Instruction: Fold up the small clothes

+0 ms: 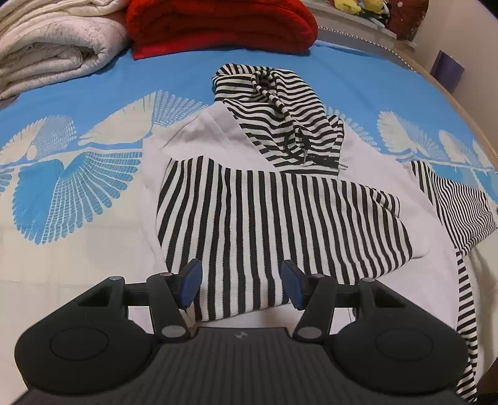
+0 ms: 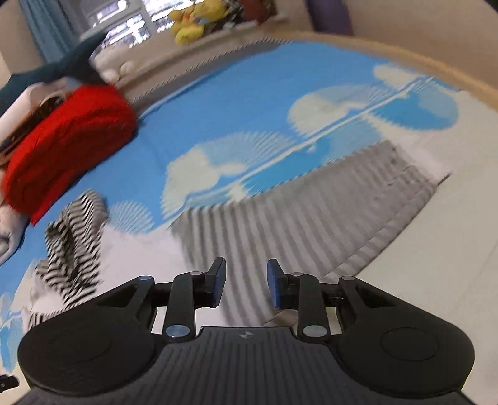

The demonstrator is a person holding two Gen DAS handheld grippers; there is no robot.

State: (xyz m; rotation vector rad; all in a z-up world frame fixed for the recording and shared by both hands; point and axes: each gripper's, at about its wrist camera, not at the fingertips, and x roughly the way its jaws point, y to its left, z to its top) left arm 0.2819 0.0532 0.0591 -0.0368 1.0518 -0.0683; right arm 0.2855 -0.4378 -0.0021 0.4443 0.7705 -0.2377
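A small white hoodie with black-and-white striped hood and sleeves (image 1: 280,199) lies on the bed. One striped sleeve is folded across its body; the other sleeve (image 1: 454,205) lies out to the right. My left gripper (image 1: 241,286) is open and empty, just above the folded sleeve's near edge. In the blurred right wrist view my right gripper (image 2: 246,280) is open and empty above the other striped sleeve (image 2: 311,218). The striped hood (image 2: 74,246) shows at the left there.
The bed has a blue and white bird-print sheet (image 1: 77,174). A red folded blanket (image 1: 221,25) and a cream quilt (image 1: 53,46) lie at the far side. Plush toys (image 2: 196,21) sit on a ledge behind. The bed's wooden edge (image 2: 435,71) runs along the right.
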